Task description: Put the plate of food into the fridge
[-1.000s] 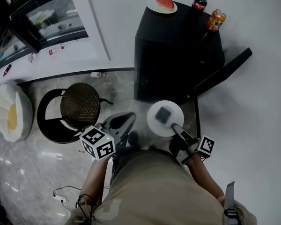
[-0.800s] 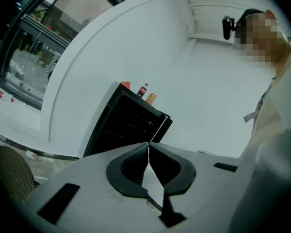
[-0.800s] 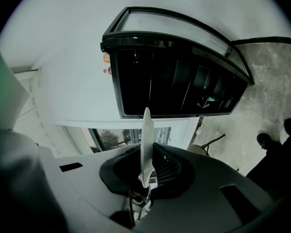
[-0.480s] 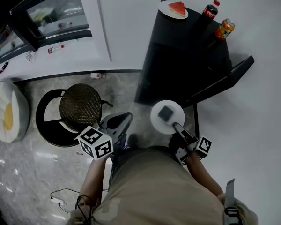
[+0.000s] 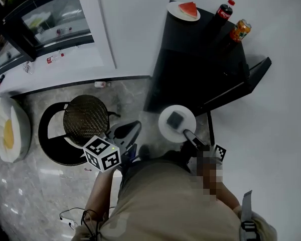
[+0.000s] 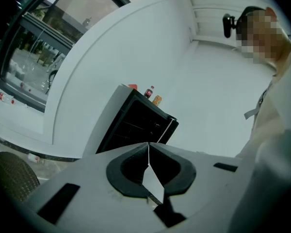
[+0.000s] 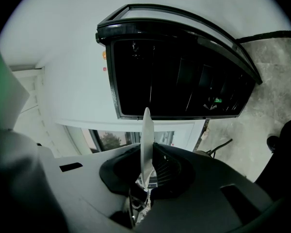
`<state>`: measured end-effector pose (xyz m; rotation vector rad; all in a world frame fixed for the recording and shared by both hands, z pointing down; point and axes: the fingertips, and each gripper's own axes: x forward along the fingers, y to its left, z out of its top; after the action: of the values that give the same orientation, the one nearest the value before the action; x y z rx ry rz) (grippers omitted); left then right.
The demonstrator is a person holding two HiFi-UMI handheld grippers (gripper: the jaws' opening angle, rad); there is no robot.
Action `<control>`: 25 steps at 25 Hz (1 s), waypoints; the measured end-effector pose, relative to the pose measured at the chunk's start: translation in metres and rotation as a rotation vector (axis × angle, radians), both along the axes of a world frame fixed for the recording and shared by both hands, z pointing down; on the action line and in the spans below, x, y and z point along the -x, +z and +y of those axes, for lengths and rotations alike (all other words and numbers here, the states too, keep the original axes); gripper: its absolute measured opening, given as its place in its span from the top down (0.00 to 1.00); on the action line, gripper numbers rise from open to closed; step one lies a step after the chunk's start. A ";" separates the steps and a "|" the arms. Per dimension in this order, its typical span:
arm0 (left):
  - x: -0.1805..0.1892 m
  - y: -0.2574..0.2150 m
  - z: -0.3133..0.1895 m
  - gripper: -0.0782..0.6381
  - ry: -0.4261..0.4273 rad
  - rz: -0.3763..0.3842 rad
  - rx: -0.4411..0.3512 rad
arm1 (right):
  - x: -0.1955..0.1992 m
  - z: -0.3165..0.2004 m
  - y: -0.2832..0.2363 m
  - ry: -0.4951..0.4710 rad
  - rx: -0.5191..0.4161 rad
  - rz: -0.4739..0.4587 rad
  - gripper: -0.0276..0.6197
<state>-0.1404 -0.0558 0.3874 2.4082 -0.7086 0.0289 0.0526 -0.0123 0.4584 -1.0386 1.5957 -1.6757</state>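
White round plate (image 5: pixel 165 130) with a dark square of food (image 5: pixel 175 119) is pinched at its near edge by my right gripper (image 5: pixel 186 133), near the open black fridge (image 5: pixel 190 69). My left gripper (image 5: pixel 133 129) is pressed together, holding nothing. I think the plate could tip, because only one edge is held, and the food could slide off.

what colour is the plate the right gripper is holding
The plate is white, with a dark square of food on it; clearest in the head view.
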 end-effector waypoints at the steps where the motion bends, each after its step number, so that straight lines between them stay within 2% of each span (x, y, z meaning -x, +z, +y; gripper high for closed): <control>1: -0.001 0.000 -0.002 0.87 0.006 0.000 -0.001 | 0.001 -0.001 -0.002 0.001 -0.004 0.000 0.89; 25: -0.031 0.001 -0.020 0.87 0.018 -0.028 0.022 | -0.028 -0.037 -0.009 0.030 -0.017 -0.033 0.89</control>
<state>-0.1095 -0.0754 0.3882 2.3971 -0.6961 0.0775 0.0806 -0.0491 0.4492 -1.0162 1.5632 -1.6481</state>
